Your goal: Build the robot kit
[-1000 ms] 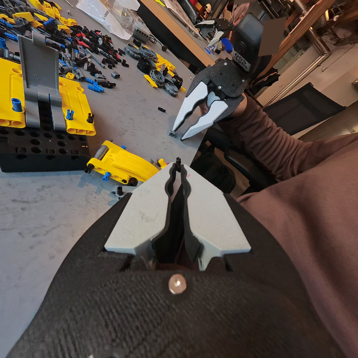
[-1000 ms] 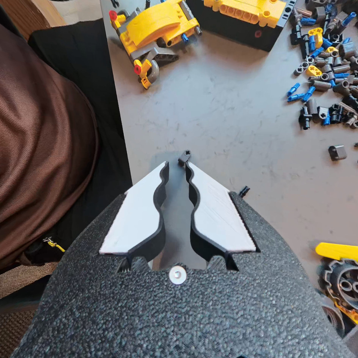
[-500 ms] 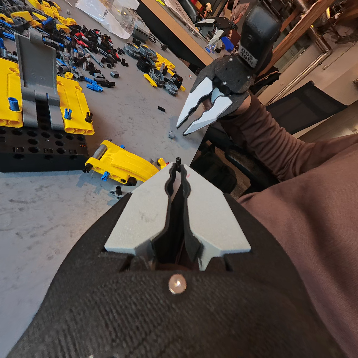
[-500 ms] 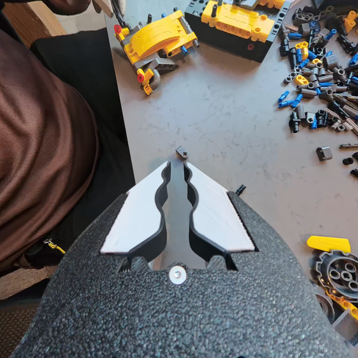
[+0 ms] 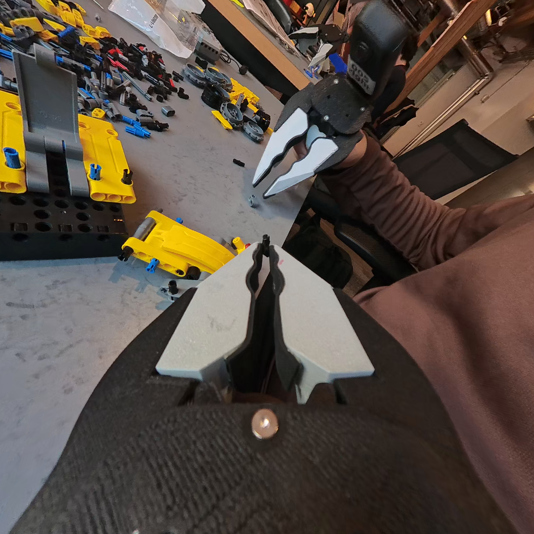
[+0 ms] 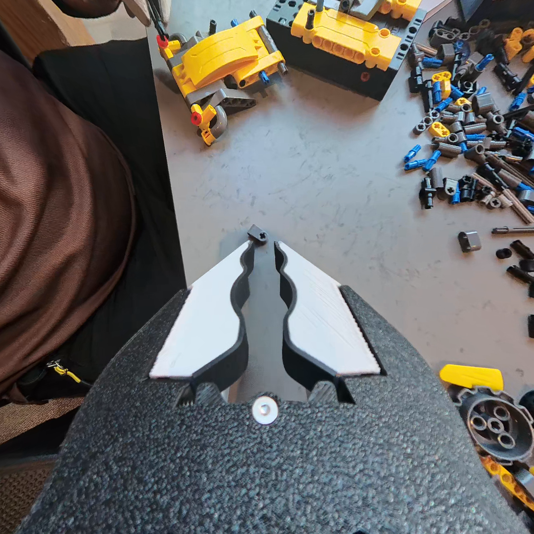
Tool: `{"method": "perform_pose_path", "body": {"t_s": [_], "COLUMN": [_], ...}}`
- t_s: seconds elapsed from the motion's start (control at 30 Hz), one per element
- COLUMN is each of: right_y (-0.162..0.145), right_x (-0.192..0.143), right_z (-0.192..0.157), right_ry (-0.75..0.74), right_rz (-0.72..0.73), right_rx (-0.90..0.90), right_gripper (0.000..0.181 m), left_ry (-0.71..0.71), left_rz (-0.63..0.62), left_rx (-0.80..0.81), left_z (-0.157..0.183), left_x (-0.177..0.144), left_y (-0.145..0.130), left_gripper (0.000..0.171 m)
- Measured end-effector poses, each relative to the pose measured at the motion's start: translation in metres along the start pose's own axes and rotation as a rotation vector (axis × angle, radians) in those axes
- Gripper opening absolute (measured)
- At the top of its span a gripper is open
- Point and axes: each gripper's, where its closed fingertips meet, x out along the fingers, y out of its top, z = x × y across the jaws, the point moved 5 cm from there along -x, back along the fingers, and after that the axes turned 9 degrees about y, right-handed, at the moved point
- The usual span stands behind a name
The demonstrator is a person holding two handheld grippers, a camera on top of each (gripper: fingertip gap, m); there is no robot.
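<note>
My left gripper [image 5: 265,247] is shut on a small black pin [image 5: 265,242] that sticks out past its fingertips, held just above the table's near edge beside a yellow arm assembly [image 5: 173,251]. My right gripper [image 6: 262,243] is open a little and holds nothing. A small dark grey connector [image 6: 258,235] lies on the grey table [image 6: 318,187] just ahead of its left fingertip. The left wrist view also shows the right gripper [image 5: 259,190] hovering just over that connector [image 5: 253,201].
A black block carrying yellow panels [image 6: 341,43] stands behind the yellow assembly [image 6: 225,60]. Loose blue, grey and black pins [image 6: 462,161] lie scattered to the right. Wheels [image 6: 494,424] and a yellow wedge [image 6: 471,375] sit at lower right. A person's brown sleeve [image 5: 404,216] is at the table's edge.
The right gripper narrowed around the grey connector without taking it, lifted a little and now hovers close over it. The connector stayed on the table. The left gripper has kept still on its pin.
</note>
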Motion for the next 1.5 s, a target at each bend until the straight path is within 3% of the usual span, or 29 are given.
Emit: {"method": "perform_pose_path", "body": {"t_s": [0.17, 0.3, 0.43, 0.57, 0.83, 1.3, 1.5], "right_y": [0.037, 0.082, 0.109, 0.111, 0.119, 0.107, 0.092], "right_x": [-0.001, 0.014, 0.019, 0.022, 0.022, 0.026, 0.003], "right_z": [-0.015, -0.045, -0.063, -0.066, -0.071, -0.061, -0.054], "right_ry": [-0.003, 0.169, 0.309, 0.348, 0.52, 0.329, 0.252], "right_rz": [0.146, 0.348, 0.501, 0.514, 0.598, 0.512, 0.533], "right_rx": [0.006, 0.013, 0.035, 0.075, 0.21, 0.169, 0.174], "right_gripper": [0.007, 0.009, 0.007, 0.003, 0.002, 0.002, 0.001], "left_ry": [-0.032, -0.123, -0.172, -0.143, -0.01, 0.076, 0.073], "left_rz": [0.032, 0.125, 0.248, 0.36, 0.439, 0.353, 0.314], "left_rx": [0.011, 0.038, 0.179, 0.346, 0.616, 0.603, 0.518], "left_z": [0.005, 0.018, 0.032, 0.042, 0.05, 0.038, 0.034], "left_x": [-0.001, -0.006, -0.016, -0.025, -0.024, -0.015, -0.013], "left_y": [0.002, 0.011, 0.016, 0.018, 0.013, 0.007, 0.011], "left_gripper": [0.001, 0.001, 0.001, 0.002, 0.001, 0.009, 0.02]}}
